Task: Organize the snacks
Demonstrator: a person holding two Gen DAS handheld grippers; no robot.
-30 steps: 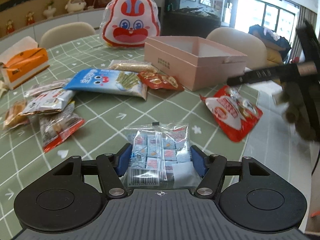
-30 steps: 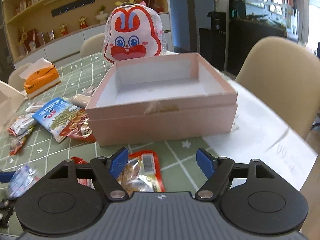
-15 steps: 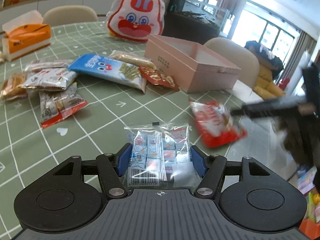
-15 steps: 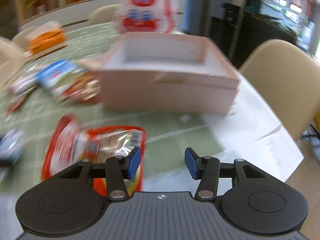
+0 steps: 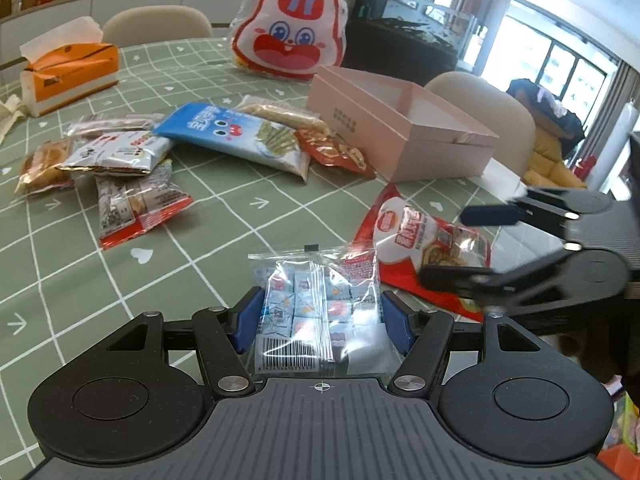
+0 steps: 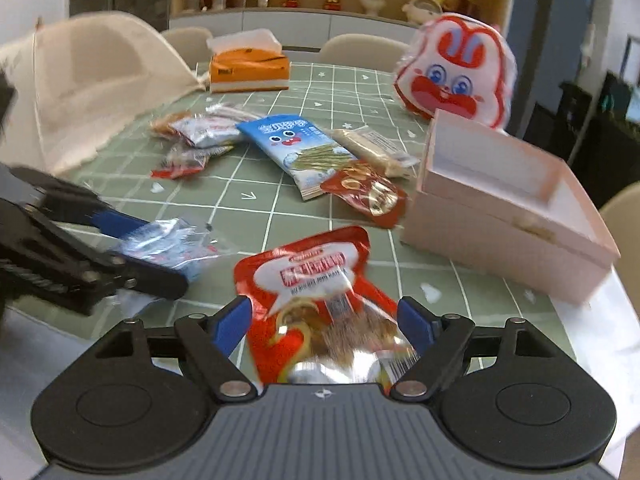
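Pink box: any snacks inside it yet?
No, the pink box shows only bare white walls and floor in the right wrist view; the packets lie on the table.

A: The tablecloth (image 5: 224,216) looks like matt green cloth with a white printed grid. The clear candy bag (image 5: 316,304) on the near side is thin, crinkly, shiny plastic.

B: The red snack pouch (image 6: 320,300) is glossy foil-like plastic too, with bright glare on it. The pink box (image 6: 508,216) on the right looks like smooth matt cardboard, white inside.

A: The left gripper (image 5: 320,320) is matt black plastic, ribbed at the near edge, with blue pads and small bright metal pins.

B: The right gripper (image 6: 324,322) has the same finish. The far-left food cover (image 6: 92,92) is fine pale mesh. The orange tissue box (image 6: 250,70) looks like paper.
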